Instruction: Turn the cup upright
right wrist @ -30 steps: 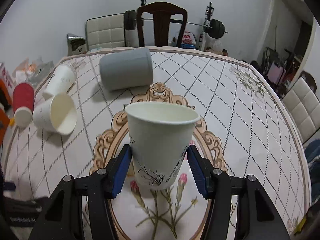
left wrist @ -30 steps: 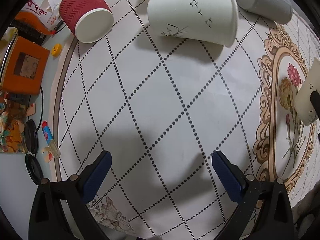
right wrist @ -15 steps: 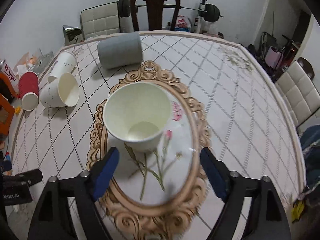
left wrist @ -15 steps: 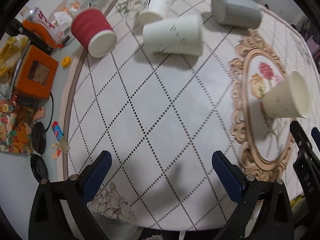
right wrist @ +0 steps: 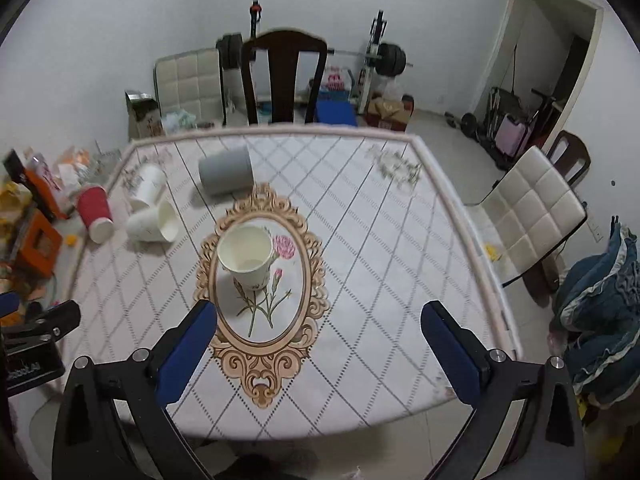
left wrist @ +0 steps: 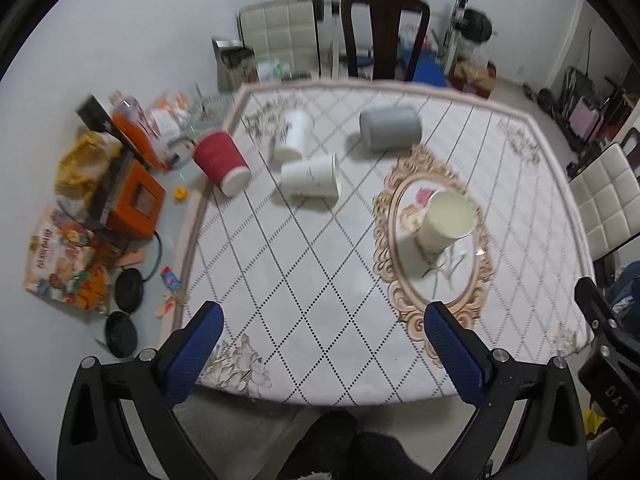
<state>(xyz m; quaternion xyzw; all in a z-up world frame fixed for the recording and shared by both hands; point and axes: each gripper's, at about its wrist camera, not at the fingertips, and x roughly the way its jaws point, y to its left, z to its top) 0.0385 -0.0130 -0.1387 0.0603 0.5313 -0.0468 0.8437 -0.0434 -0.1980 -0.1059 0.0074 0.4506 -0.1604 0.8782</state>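
Note:
A white paper cup point(right wrist: 248, 256) stands upright, mouth up, inside the oval flower medallion point(right wrist: 312, 280) of the tablecloth; it also shows in the left wrist view point(left wrist: 444, 226). My right gripper point(right wrist: 318, 344) is open and empty, pulled back above the table's near edge. My left gripper point(left wrist: 320, 344) is open and empty, also back at the near edge. Two white cups point(left wrist: 312, 178) point(left wrist: 294, 136), a red ribbed cup point(left wrist: 222, 162) and a grey cup point(left wrist: 390, 128) lie on their sides at the far left.
Clutter lies on the surface left of the cloth: an orange box point(left wrist: 136, 204), a printed packet point(left wrist: 60, 256), black lids point(left wrist: 128, 290). A dark wooden chair point(right wrist: 284, 76) stands behind the table, a padded white chair point(right wrist: 536, 212) at the right.
The right gripper let go of the upright cup, opened wide and drew back and up. The left gripper also lifted away, so both views now take in the whole table.

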